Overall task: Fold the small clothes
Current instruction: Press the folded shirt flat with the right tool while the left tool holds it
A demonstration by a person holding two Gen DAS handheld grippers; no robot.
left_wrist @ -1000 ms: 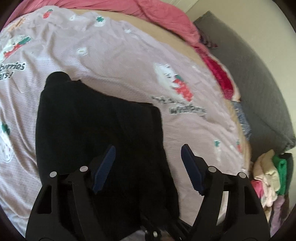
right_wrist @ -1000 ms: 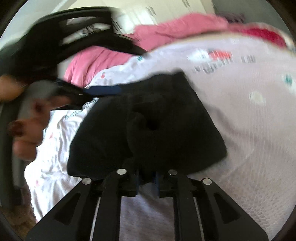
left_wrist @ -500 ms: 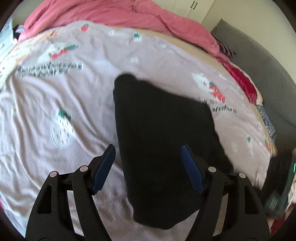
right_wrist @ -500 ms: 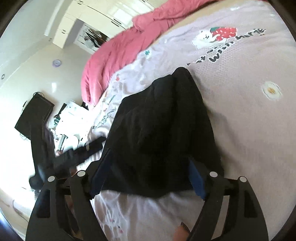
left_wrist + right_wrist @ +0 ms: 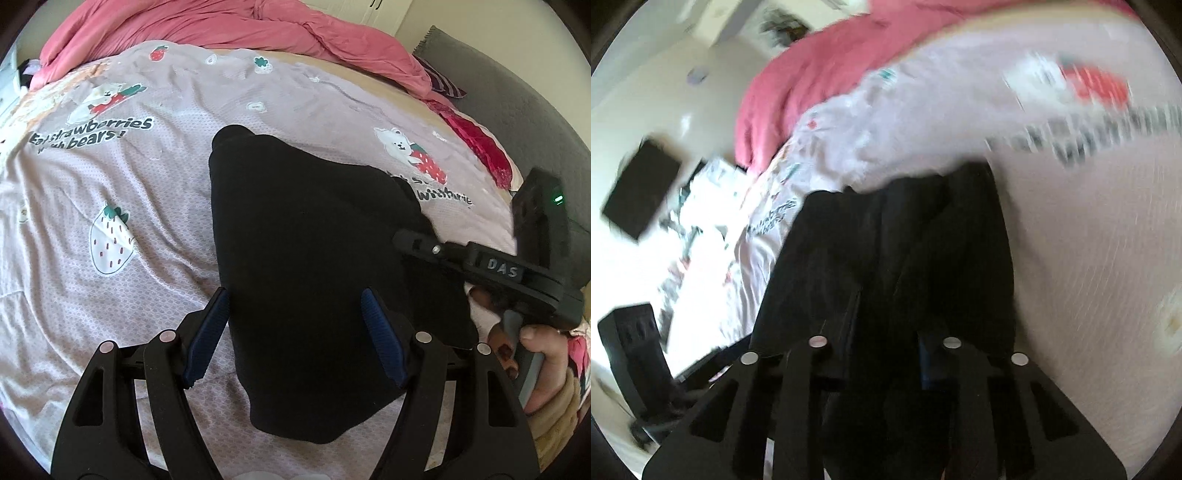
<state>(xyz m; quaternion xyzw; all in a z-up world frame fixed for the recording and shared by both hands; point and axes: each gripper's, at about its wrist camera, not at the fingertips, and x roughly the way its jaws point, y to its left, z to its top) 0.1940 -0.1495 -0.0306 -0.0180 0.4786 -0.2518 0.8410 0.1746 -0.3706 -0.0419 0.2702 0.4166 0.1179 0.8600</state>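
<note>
A black garment [image 5: 306, 251] lies folded on the lilac strawberry-print bedspread [image 5: 122, 177]. My left gripper [image 5: 295, 332] hovers open over its near half, and its blue pads [image 5: 207, 332] straddle the cloth without touching it. In the left wrist view my right gripper [image 5: 402, 236] comes in from the right, held by a hand [image 5: 535, 354], with its tip at the garment's right edge. In the blurred right wrist view the right gripper [image 5: 886, 343] has its jaws closing, narrow, with the black garment [image 5: 905, 251] bunched between them.
A pink duvet [image 5: 240, 26] is heaped along the far side of the bed. A grey sofa or headboard [image 5: 517, 110] and red cloth [image 5: 476, 144] line the right edge. A dark screen [image 5: 639, 192] and a cluttered floor lie beyond the bed's left side.
The right gripper let go of the garment, opened wide, then narrowed again on the garment's edge and moved. It now shows in the left wrist view. The left gripper shifted slightly and stayed open.
</note>
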